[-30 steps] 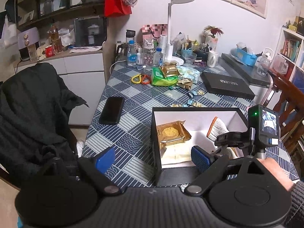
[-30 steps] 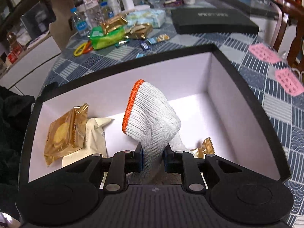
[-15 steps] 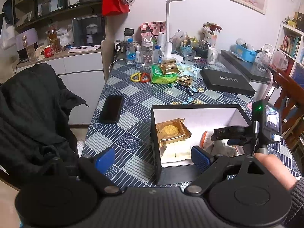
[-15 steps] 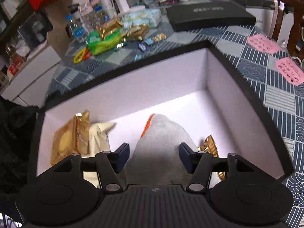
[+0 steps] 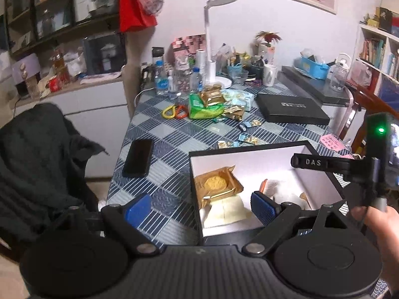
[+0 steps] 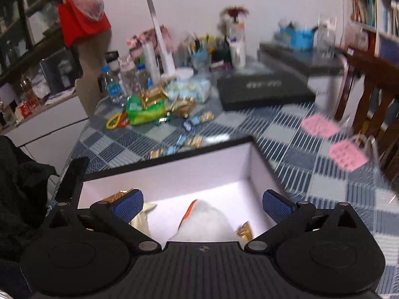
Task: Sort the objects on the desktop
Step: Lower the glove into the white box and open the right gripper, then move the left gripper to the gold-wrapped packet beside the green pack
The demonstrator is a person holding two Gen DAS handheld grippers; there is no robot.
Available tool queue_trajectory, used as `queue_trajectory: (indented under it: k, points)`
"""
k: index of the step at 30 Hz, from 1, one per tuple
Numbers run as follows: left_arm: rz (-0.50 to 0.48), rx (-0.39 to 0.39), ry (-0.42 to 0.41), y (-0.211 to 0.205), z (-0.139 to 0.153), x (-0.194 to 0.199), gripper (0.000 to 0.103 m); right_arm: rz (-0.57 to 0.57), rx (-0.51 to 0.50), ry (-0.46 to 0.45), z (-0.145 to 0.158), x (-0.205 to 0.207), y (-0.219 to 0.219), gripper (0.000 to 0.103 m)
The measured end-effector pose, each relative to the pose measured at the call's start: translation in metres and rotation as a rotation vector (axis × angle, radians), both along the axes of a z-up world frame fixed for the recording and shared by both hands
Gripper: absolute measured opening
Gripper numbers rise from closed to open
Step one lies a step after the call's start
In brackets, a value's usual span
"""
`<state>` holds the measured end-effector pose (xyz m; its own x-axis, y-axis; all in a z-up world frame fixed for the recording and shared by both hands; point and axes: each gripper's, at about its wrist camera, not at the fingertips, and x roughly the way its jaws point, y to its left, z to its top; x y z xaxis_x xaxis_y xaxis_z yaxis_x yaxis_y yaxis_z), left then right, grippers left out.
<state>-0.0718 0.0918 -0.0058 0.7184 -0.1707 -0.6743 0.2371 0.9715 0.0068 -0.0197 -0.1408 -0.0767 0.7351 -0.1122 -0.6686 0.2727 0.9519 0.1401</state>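
Note:
A black box with a white inside (image 5: 249, 154) (image 6: 174, 174) stands at the table's near edge. In it lie a white glove with an orange cuff (image 6: 207, 221) (image 5: 279, 186), a gold snack packet (image 5: 217, 184) and a pale packet (image 5: 227, 211). My right gripper (image 6: 202, 204) is open and empty above the box's near side, over the glove. My left gripper (image 5: 199, 206) is open and empty over the box's left wall. Loose items remain farther back: a green bag with gold packets (image 5: 207, 104) (image 6: 147, 109) and small candies (image 5: 247, 139).
A black phone (image 5: 138, 157) lies left of the box. Yellow and red rings (image 5: 174, 111), bottles (image 5: 162, 82), a lamp (image 5: 212, 37) and a flat black box (image 5: 291, 108) sit farther back. A dark-draped chair (image 5: 37, 162) is left, a wooden chair (image 6: 374, 94) right. Pink notes (image 6: 346, 153) lie right.
My right gripper opened and let go of the glove, which now lies in the box. The right gripper then rose and pulled back. The left gripper stayed nearly still.

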Motion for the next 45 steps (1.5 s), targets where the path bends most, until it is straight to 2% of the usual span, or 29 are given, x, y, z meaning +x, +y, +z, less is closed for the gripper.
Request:
queue_trajectory:
  k: [4, 8, 14, 21, 27, 36, 45]
  points:
    - [-0.038, -0.036, 0.043, -0.008, -0.001, 0.02, 0.103, -0.022, -0.078, -0.023, 0.012, -0.011, 0.005, 0.103]
    - [-0.019, -0.079, 0.03, -0.014, 0.002, 0.039, 0.103, -0.007, -0.166, -0.062, 0.02, -0.023, 0.01, 0.103]
    - [0.007, -0.052, -0.009, -0.034, 0.01, 0.074, 0.103, 0.039, -0.231, -0.116, 0.032, -0.033, 0.01, 0.103]
    - [0.016, 0.081, -0.076, -0.071, 0.014, 0.115, 0.103, 0.094, -0.217, -0.139, 0.034, -0.032, -0.002, 0.103]
    - [-0.001, 0.069, -0.049, -0.092, 0.015, 0.158, 0.103, 0.145, -0.198, -0.146, 0.032, -0.029, -0.009, 0.103]
    - [0.024, 0.109, -0.092, -0.128, 0.018, 0.222, 0.103, 0.199, -0.145, -0.14, 0.028, -0.016, -0.026, 0.103]
    - [0.047, 0.124, -0.054, -0.163, -0.007, 0.281, 0.103, 0.215, -0.11, -0.14, 0.028, 0.006, -0.046, 0.103]
